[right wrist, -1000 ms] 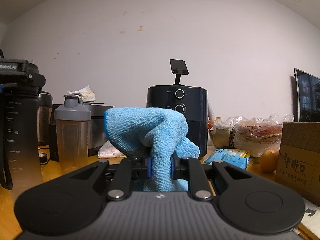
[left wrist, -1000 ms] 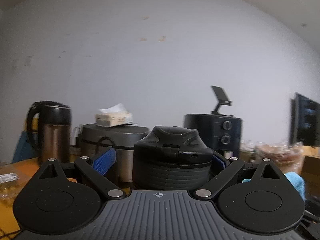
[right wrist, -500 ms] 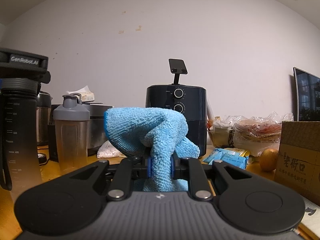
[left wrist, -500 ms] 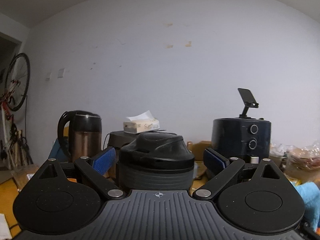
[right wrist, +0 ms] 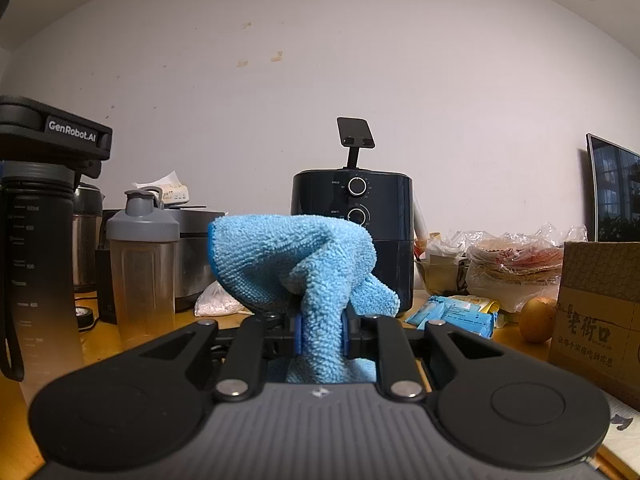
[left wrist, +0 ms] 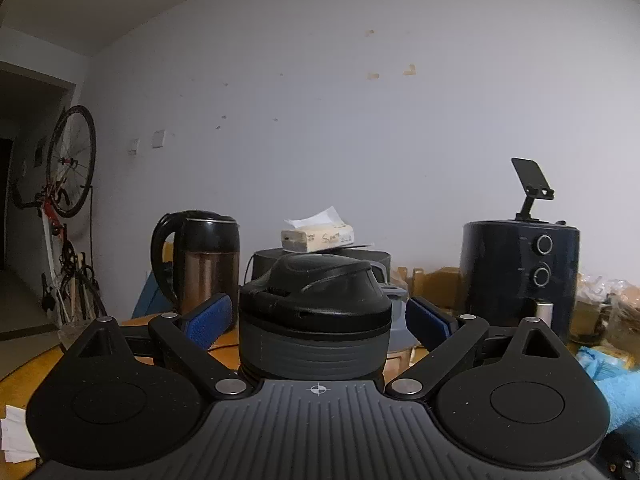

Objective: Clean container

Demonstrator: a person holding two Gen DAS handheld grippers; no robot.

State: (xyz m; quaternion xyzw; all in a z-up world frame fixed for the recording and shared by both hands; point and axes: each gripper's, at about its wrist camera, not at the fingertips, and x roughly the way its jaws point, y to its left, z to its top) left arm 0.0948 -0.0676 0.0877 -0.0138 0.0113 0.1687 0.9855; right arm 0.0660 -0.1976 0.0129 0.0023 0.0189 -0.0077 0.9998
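My left gripper (left wrist: 318, 314) is open, its blue pads standing apart on either side of the black lid of a dark water bottle (left wrist: 316, 312). The same bottle (right wrist: 38, 256), smoky and see-through with a scale, stands on the table at the far left of the right wrist view, with the left gripper's body over its top. My right gripper (right wrist: 320, 334) is shut on a light blue microfibre cloth (right wrist: 296, 260) that bunches up above the fingers. The cloth's edge also shows in the left wrist view (left wrist: 616, 392).
On the wooden table (right wrist: 516, 344) stand a grey-lidded shaker bottle (right wrist: 142, 256), a black air fryer (right wrist: 360, 216), a kettle (left wrist: 200, 264), a cooker with a tissue box (left wrist: 318, 236), food bags (right wrist: 516, 264), an orange (right wrist: 538, 320) and a cardboard box (right wrist: 600, 312). A bicycle (left wrist: 64, 184) hangs at left.
The left gripper has opened off the bottle's lid and its view has swung left and tilted up; the bottle stays on the table. The right gripper holds the cloth in place.
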